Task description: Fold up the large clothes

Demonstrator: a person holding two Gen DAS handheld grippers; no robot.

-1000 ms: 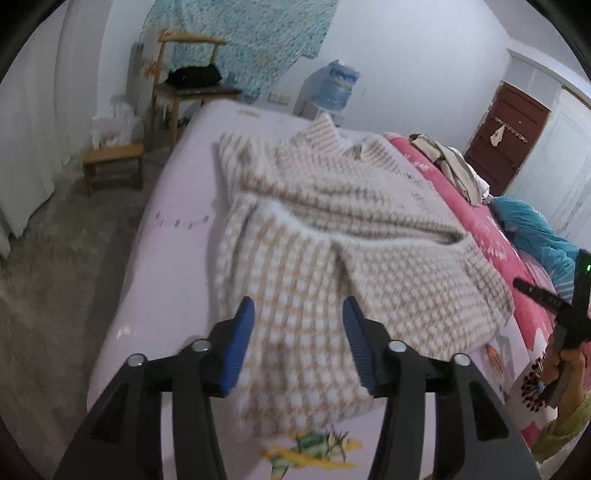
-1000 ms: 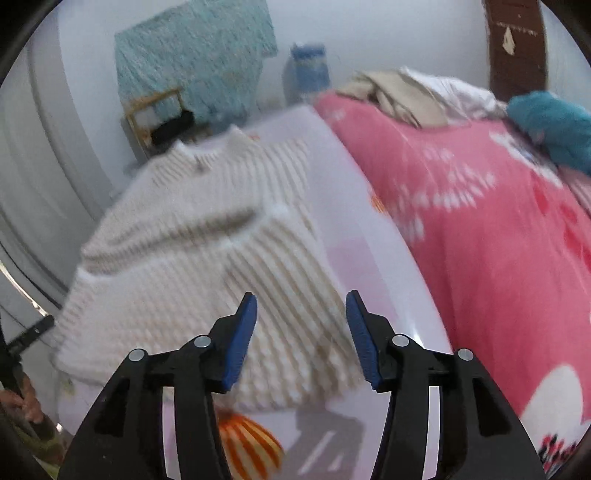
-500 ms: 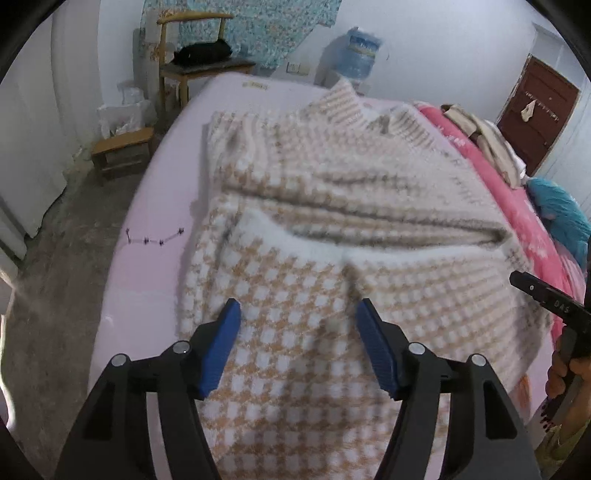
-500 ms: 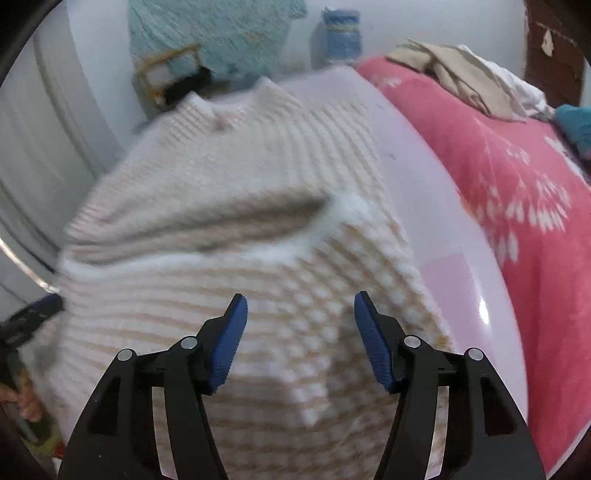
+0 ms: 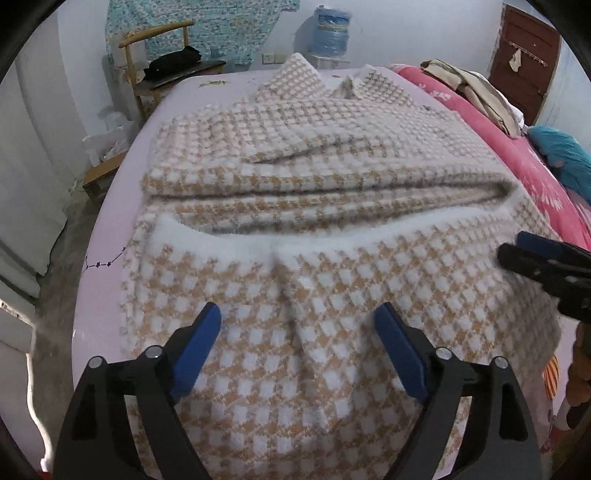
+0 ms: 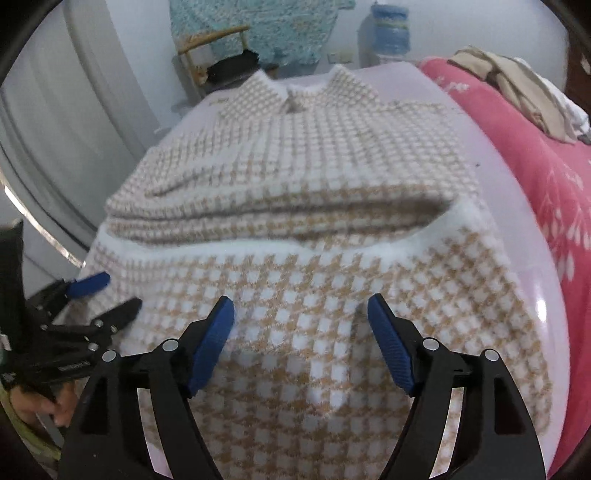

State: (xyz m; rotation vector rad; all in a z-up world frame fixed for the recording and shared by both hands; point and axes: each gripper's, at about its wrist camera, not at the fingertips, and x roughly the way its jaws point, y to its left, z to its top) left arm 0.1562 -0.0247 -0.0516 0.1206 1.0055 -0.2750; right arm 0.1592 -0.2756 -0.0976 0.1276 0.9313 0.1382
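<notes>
Wooden chair [image 5: 155,55], water jug [image 5: 330,29], pink quilt [image 6: 546,155], brown door [image 5: 526,55], teal patterned wall cloth [image 6: 258,26]

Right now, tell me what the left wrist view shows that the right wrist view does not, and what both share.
Only the left wrist view shows the brown door, the wooden stool on the floor and the teal bundle past the pink blanket. Only the right wrist view shows a hand gripping the left tongs, and the white curtain. Both show the checked sweater on the bed, the water jug, the chair, and both tongs open, the right tongs over the hem.
</notes>
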